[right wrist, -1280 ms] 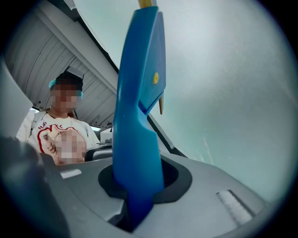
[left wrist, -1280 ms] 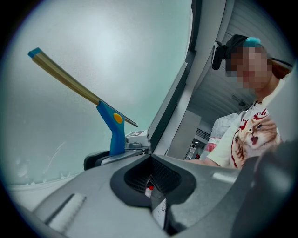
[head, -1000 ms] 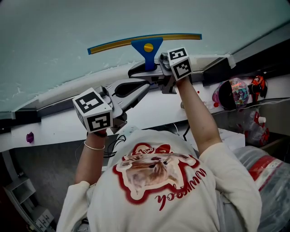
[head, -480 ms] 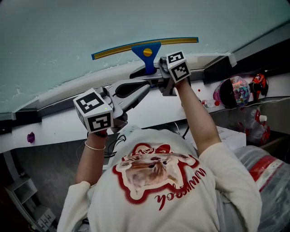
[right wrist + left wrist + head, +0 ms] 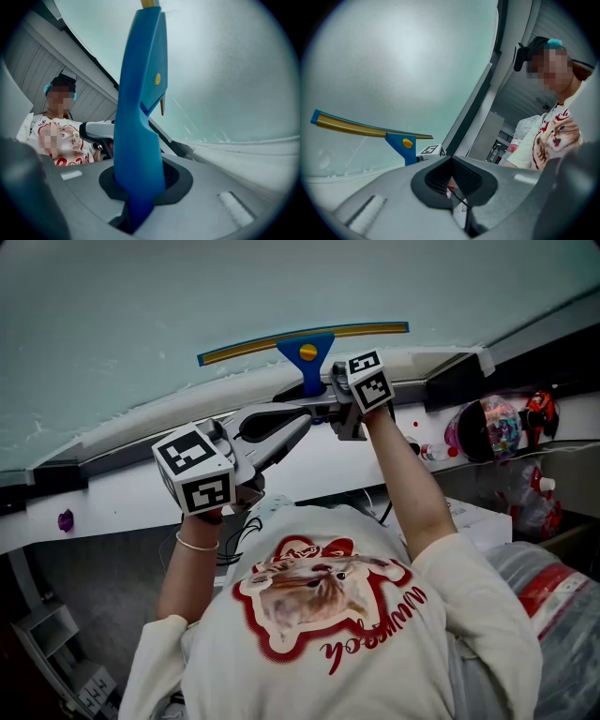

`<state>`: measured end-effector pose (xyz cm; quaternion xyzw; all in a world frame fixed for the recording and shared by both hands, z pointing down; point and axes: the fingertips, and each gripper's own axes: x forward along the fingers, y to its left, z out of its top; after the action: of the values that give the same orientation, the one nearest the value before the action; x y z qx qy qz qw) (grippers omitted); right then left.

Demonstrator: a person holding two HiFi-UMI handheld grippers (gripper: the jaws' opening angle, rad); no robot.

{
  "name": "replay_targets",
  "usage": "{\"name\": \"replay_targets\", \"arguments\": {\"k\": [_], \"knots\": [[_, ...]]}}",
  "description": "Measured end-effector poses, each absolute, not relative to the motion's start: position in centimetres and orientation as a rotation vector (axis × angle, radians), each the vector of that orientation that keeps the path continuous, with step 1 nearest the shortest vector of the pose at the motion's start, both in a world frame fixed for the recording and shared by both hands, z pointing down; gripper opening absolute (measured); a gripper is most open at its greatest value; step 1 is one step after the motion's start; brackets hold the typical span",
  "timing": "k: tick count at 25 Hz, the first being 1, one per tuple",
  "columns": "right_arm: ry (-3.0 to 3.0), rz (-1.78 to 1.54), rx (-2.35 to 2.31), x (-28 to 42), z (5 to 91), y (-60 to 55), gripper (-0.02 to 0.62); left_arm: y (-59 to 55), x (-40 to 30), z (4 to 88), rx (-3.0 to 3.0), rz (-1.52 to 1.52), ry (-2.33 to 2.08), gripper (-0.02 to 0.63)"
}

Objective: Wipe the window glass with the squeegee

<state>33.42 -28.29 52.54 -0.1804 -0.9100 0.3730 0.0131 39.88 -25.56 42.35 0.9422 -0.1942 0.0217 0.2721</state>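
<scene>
The squeegee point(image 5: 306, 351) has a blue handle and a long yellow blade lying flat across the frosted window glass point(image 5: 187, 296), just above the white sill point(image 5: 122, 423). My right gripper point(image 5: 305, 390) is shut on the blue handle point(image 5: 138, 140), which rises between its jaws toward the glass point(image 5: 225, 70). My left gripper point(image 5: 296, 420) hangs lower and to the left, below the sill, shut with nothing in it. In the left gripper view the squeegee point(image 5: 401, 143) shows beyond my shut left gripper point(image 5: 452, 176), against the glass point(image 5: 393, 61).
A dark window frame point(image 5: 459, 381) runs along the sill at right. Colourful toys point(image 5: 487, 427) and plastic bags point(image 5: 553, 596) lie at right. A small purple thing point(image 5: 64, 520) sits on the white ledge at left. Grey shelving point(image 5: 56, 662) stands at lower left.
The right gripper has drawn the squeegee a little down the glass toward the sill. The left gripper has stayed where it was.
</scene>
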Motion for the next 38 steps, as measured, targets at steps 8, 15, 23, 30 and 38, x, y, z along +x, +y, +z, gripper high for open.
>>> {"name": "replay_targets", "arguments": {"k": [8, 15, 23, 30, 38], "knots": [[-2.806, 1.204, -0.581, 33.7, 54.1, -27.9, 0.075, -25.7, 39.8, 42.4, 2.537, 0.067, -0.519, 0.001], [-2.808, 1.213, -0.577, 33.6, 54.4, -28.0, 0.075, -25.5, 40.1, 42.6, 2.532, 0.082, -0.497, 0.001], [-2.797, 1.245, -0.559, 33.6, 55.8, -27.8, 0.064, -24.7, 39.9, 43.2, 2.505, 0.092, -0.511, 0.001], [-2.768, 1.270, -0.530, 34.0, 57.4, -27.8, 0.061, -23.4, 40.0, 43.7, 2.475, 0.109, -0.536, 0.001], [-2.792, 1.273, -0.538, 33.8, 57.7, -27.8, 0.064, -21.9, 39.8, 44.3, 2.447, 0.113, -0.561, 0.001]]}}
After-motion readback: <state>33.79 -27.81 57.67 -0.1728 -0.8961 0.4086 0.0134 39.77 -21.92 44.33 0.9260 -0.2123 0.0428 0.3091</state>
